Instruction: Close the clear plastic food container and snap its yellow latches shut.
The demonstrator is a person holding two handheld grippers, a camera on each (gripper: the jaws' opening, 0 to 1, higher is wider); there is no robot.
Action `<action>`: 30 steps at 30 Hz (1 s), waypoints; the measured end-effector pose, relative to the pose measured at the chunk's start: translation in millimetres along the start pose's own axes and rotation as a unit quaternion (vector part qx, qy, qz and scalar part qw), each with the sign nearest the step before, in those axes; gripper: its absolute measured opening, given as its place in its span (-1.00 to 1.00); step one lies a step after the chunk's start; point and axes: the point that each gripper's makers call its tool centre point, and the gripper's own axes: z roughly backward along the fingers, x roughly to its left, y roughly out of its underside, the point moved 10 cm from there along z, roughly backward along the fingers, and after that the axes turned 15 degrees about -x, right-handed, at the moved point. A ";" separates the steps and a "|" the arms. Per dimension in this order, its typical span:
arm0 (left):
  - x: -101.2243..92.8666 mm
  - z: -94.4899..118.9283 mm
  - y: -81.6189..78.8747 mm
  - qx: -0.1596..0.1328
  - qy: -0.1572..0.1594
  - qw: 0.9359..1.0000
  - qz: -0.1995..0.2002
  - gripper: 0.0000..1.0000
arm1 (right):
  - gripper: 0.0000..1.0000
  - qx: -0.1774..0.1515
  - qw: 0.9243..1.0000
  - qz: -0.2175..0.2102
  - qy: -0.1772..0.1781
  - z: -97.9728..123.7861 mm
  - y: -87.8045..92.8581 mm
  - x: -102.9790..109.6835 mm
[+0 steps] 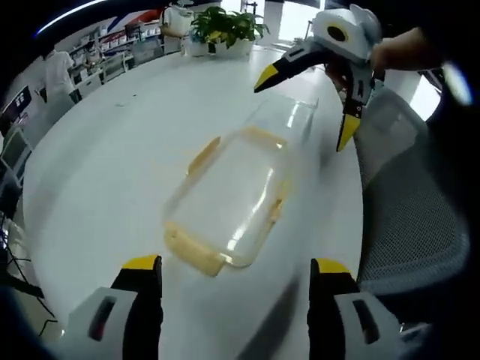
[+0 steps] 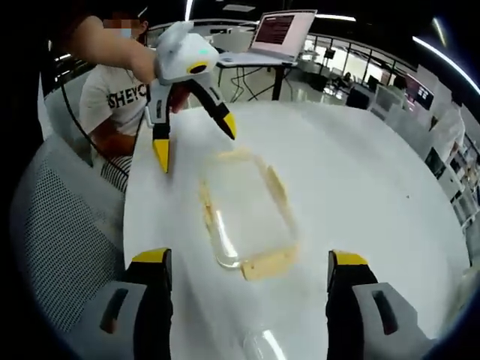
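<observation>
Claws both stand spread wide, grasping nothing. The left claw (image 1: 234, 271) hangs above the near end of the clear container (image 1: 229, 199), which lies on the white table (image 1: 105, 172) with its yellow latches (image 1: 196, 259) at the rims. The right claw (image 1: 307, 105) hovers over the far end, jaws pointing down, held by a hand (image 1: 401, 49). Whether anything is inside the container cannot be told.

We see bare white counter (image 1: 112, 172) all round the clear container (image 1: 229, 199), so either claw could pass. A mesh chair (image 1: 416, 225) stands close at one edge; potted plants (image 1: 225, 30) sit well apart, far across.
</observation>
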 end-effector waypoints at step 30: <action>33.2 -14.6 -3.2 0.066 0.059 0.991 -0.098 0.33 | 0.35 0.104 0.992 0.038 -0.068 -24.5 14.0 -27.9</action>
